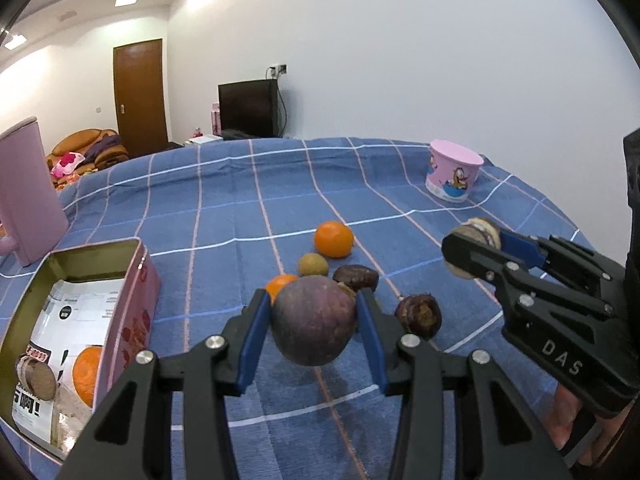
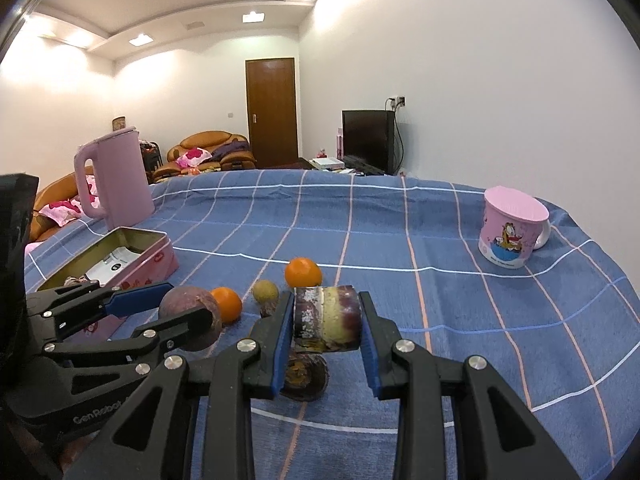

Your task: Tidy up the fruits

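My left gripper (image 1: 314,322) is shut on a round purple fruit (image 1: 314,320) and holds it above the blue checked cloth; it also shows in the right wrist view (image 2: 191,320). My right gripper (image 2: 326,318) is shut on a cut fruit slice (image 2: 326,316) with purple rind, also seen in the left wrist view (image 1: 478,234). On the cloth lie two oranges (image 1: 333,239) (image 1: 280,285), a small yellow-brown fruit (image 1: 313,265) and two dark fruit pieces (image 1: 356,277) (image 1: 419,315). A pink tin (image 1: 132,276) at the left holds an orange (image 1: 87,376) and a slice.
A pink cartoon mug (image 2: 510,234) stands upside down at the far right of the table. A pink kettle (image 2: 116,174) stands at the far left behind the tin. A television, a sofa and a door are beyond the table.
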A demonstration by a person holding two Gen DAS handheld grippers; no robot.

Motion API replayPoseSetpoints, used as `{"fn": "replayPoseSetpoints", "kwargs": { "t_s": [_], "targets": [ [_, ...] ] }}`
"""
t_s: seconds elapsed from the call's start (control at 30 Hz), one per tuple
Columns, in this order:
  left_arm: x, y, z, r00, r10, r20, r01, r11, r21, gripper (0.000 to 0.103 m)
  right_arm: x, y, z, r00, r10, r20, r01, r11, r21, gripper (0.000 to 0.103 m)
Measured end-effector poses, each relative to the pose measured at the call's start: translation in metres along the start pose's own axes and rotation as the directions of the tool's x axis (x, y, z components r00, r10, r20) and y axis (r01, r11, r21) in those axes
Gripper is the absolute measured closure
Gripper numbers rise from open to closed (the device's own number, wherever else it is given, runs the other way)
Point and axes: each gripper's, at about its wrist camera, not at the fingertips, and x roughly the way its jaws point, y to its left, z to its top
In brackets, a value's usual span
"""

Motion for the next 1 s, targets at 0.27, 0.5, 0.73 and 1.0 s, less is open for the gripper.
{"fn": "replayPoseSetpoints", "kwargs": {
  "t_s": [0.27,0.5,0.73,1.0],
  "targets": [
    [-0.008,-0.001,-0.001,0.999,0.017,0.04,-0.018,1.0,0.008,0.058,-0.007,0.001,0.0,0.999,0.006,0.032,-0.006,1.0,-0.005,0.071],
    [-0.014,-0.002,-0.002,0.997,0.029,0.066,-0.03,1.0,0.01,0.057,-0.011,0.001,-0.001,0.998,0.011,0.057,-0.01,1.0,-0.01,0.071],
    [-0.022,-0.002,-0.004,0.994,0.042,0.097,-0.043,0.999,0.012,0.058,-0.016,0.002,-0.001,0.997,0.017,0.081,-0.016,1.0,-0.014,0.071],
    [-0.028,-0.004,-0.004,0.991,0.053,0.126,-0.056,0.998,0.02,0.058,-0.02,0.003,-0.002,0.995,0.022,0.102,-0.02,1.0,-0.02,0.071]
  ]
}}
